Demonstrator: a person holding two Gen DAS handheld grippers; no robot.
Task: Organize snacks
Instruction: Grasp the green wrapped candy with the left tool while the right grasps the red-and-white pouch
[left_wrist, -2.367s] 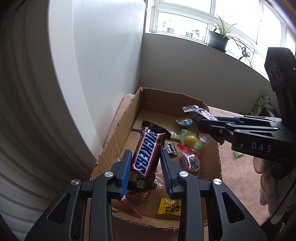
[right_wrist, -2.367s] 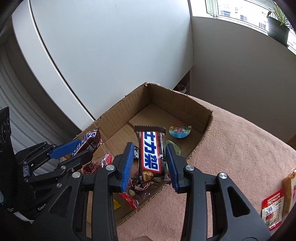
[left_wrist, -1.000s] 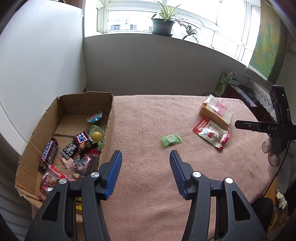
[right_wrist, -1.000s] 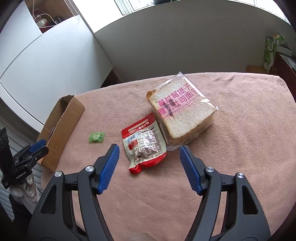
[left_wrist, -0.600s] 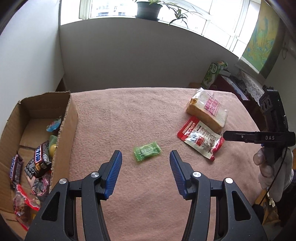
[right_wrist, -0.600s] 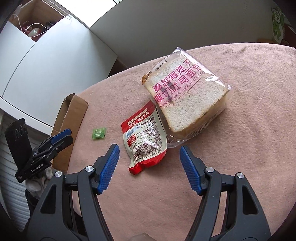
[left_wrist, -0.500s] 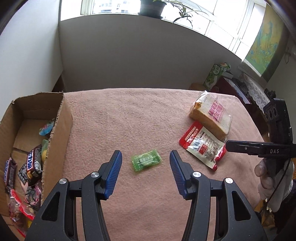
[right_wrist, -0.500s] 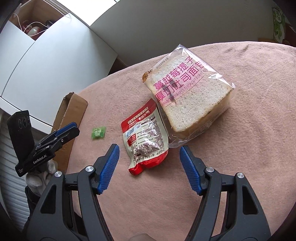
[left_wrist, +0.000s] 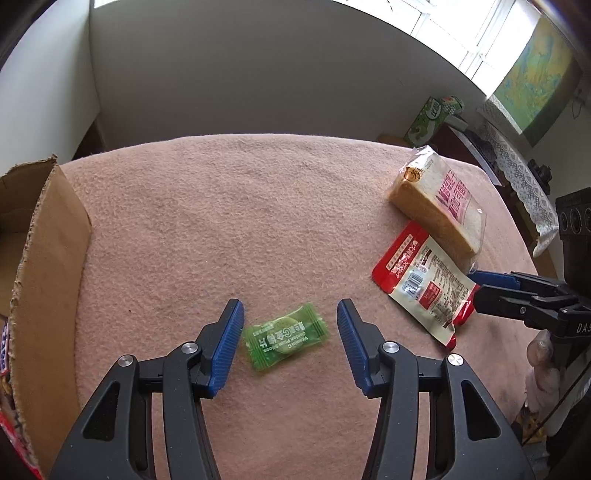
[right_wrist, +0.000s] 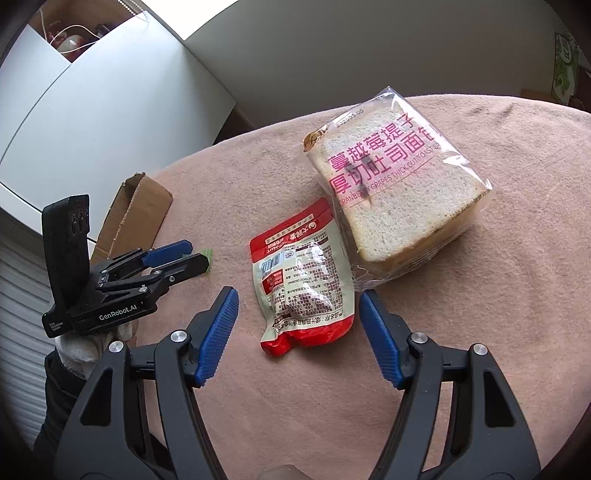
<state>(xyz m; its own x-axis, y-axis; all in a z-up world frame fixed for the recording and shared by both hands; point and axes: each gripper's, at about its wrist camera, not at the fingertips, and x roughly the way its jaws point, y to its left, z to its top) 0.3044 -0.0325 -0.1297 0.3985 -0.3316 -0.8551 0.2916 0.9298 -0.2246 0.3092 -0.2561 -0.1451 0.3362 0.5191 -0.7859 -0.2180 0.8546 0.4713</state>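
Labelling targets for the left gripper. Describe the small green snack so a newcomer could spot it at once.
On the pink cloth-covered table, between the cardboard box and the bagged bread, a green candy wrapper lies flat between the left gripper's open blue fingers. It is the only green item, far smaller than the red-and-white pouch.

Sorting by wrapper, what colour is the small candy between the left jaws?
Green candy, white lettering; clearest in the left wrist view.

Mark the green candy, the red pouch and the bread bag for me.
green candy (left_wrist: 286, 336), left wrist view, middle of its wrapper
red pouch (right_wrist: 303, 273), right wrist view, printed back panel
bread bag (right_wrist: 395, 188), right wrist view, top face with pink lettering
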